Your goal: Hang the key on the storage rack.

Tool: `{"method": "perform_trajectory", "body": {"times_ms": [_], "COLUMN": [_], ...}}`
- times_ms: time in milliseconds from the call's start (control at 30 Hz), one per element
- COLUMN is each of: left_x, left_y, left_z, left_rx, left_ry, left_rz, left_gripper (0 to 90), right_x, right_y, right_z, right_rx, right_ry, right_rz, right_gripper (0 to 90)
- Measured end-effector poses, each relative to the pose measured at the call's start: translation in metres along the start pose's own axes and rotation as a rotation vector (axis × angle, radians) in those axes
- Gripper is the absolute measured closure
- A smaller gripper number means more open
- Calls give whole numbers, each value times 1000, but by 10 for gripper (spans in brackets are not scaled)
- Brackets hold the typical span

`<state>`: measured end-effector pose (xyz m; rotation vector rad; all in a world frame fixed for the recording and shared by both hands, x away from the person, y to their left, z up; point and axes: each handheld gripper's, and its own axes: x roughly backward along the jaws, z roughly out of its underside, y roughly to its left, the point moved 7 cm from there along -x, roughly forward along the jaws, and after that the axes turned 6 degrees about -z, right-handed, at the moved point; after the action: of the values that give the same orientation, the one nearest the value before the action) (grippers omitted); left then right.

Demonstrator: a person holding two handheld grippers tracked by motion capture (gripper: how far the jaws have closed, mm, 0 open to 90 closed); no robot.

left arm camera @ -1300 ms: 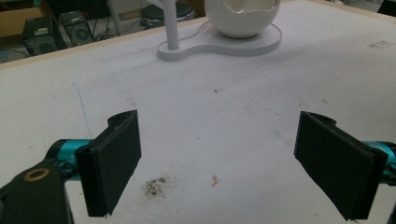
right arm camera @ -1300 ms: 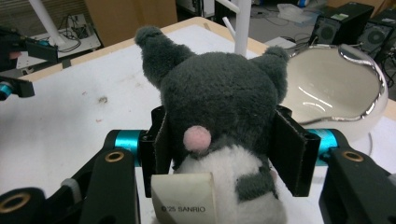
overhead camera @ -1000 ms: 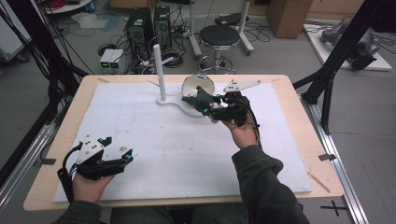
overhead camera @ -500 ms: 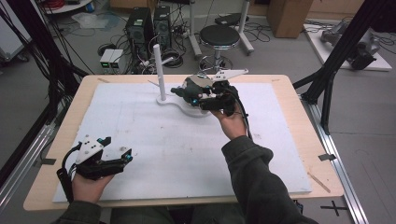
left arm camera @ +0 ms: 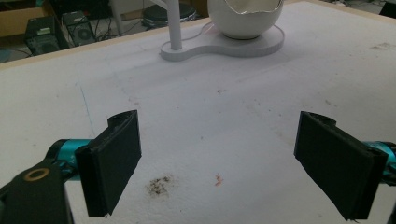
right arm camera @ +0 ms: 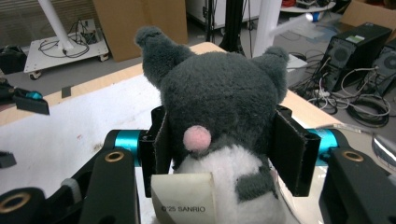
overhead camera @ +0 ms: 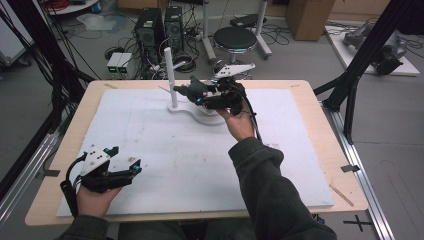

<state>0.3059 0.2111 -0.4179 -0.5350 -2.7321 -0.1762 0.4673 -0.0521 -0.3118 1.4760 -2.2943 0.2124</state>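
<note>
The right gripper (overhead camera: 192,91) is closed on a grey plush toy (right arm camera: 219,112); its two black jaws press the toy's body from both sides. The toy has two ears, a pink spot and a white label (right arm camera: 183,198). The gripper holds it in the air just beside the white pole (overhead camera: 169,75), above the white stand (overhead camera: 210,117) at the far side of the table (overhead camera: 320,130). The left gripper (overhead camera: 127,167) lies near the front edge with its jaws wide apart and nothing between them.
</note>
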Motion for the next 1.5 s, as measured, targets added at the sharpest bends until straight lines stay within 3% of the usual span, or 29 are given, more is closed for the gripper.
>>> {"method": "perform_trajectory", "body": {"times_ms": [300, 767, 1500], "left_x": [0, 0, 1], "left_y": [1, 2, 3], "left_z": [1, 1, 2], "left_rx": [-2, 0, -2], "left_ry": [4, -1, 4], "left_rz": [-2, -1, 0], "left_gripper": [151, 151, 151], "right_x": [-18, -38, -65], "right_y": [2, 0, -19], "right_z": [-20, -31, -16], "right_rx": [16, 19, -46], "right_ry": [-4, -5, 41], "right_rz": [-18, -15, 13], "right_gripper": [449, 449, 446]}}
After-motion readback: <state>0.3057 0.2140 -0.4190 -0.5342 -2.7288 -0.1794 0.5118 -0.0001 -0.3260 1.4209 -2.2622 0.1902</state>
